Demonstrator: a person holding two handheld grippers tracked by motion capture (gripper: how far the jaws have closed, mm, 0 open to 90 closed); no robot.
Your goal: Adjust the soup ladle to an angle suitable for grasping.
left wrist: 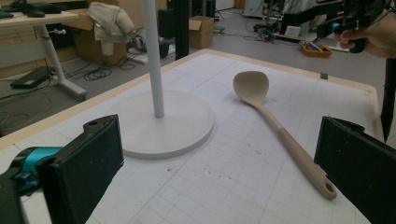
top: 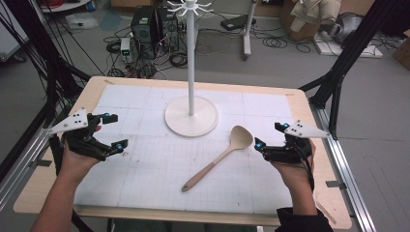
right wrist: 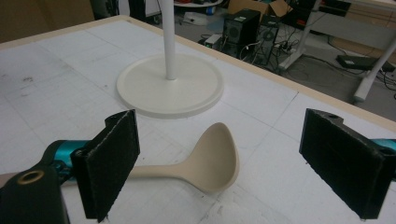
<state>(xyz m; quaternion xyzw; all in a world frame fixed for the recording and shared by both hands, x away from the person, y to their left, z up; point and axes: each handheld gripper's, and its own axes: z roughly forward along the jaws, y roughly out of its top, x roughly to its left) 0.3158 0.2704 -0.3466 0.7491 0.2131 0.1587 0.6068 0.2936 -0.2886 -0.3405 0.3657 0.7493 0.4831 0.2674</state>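
Both grippers, left gripper (top: 111, 131) and right gripper (top: 270, 136), have jaws wide apart, empty. Beige wooden spoon (top: 220, 157) lies ahead between them on the surface, beside the white hook stand (top: 191, 116). Nothing's started, I'd guess.

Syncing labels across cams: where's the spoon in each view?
High view: spoon lies diagonally right of centre, bowl up near the stand base, handle toward the person.
Left gripper view: spoon at centre-right, bowl far, handle end with its hole near the right jaw.
Right gripper view: spoon at lower centre between the jaws, bowl up, handle running left.
Shared landmark: the round white stand base, beside the bowl in all three.
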